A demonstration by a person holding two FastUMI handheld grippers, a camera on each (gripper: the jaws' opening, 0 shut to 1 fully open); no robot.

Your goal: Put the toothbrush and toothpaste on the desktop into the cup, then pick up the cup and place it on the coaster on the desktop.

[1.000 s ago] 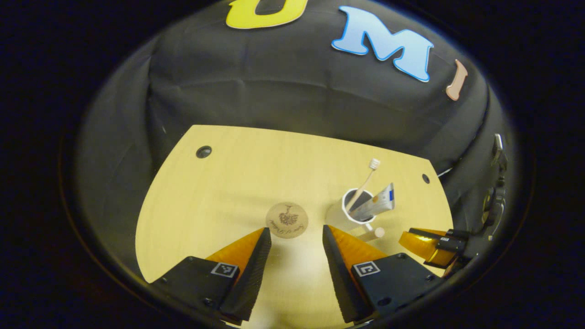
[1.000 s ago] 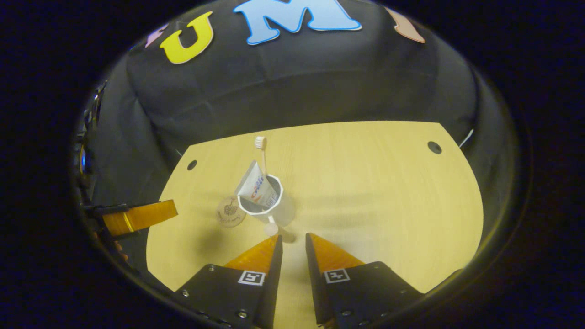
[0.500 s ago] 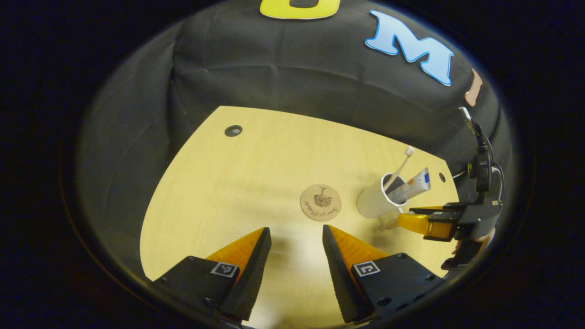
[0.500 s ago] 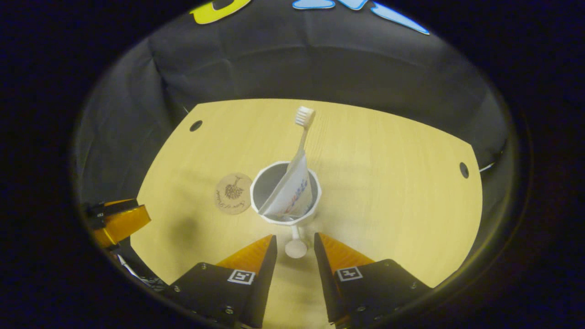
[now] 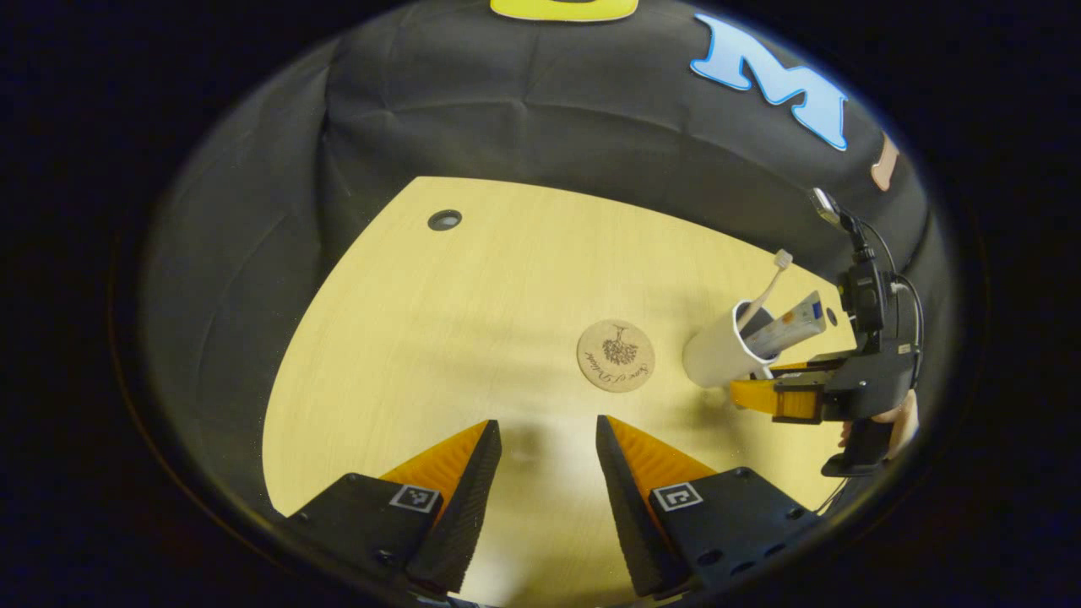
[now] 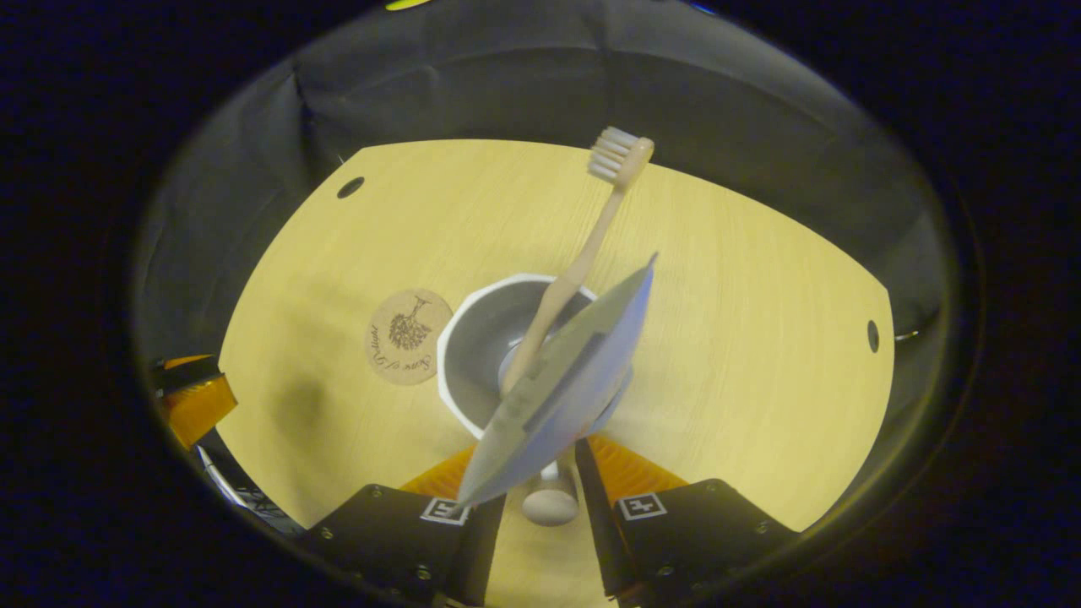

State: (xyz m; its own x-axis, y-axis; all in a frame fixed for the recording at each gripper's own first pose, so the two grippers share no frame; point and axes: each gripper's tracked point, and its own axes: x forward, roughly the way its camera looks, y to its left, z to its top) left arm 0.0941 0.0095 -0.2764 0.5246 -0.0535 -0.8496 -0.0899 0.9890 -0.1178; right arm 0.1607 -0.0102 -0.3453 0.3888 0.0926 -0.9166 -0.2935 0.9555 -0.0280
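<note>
- Looking through the right gripper view, I see one cup very close, with its open mouth turned up and toward my camera.
- One toothbrush stands in the cup. Its long handle leans up and away, and the bristles are at the top.
- One toothpaste tube is in the cup too. It leans the same way, with its flat end up.
- My right gripper has its two fingers on either side of the cup's little knob handle. I cannot tell if they squeeze it.
- In the left gripper view, the cup is just right of the one round coaster on the bench, and the right gripper is beside it.
- My left gripper is spread apart and holds nothing.
</note>
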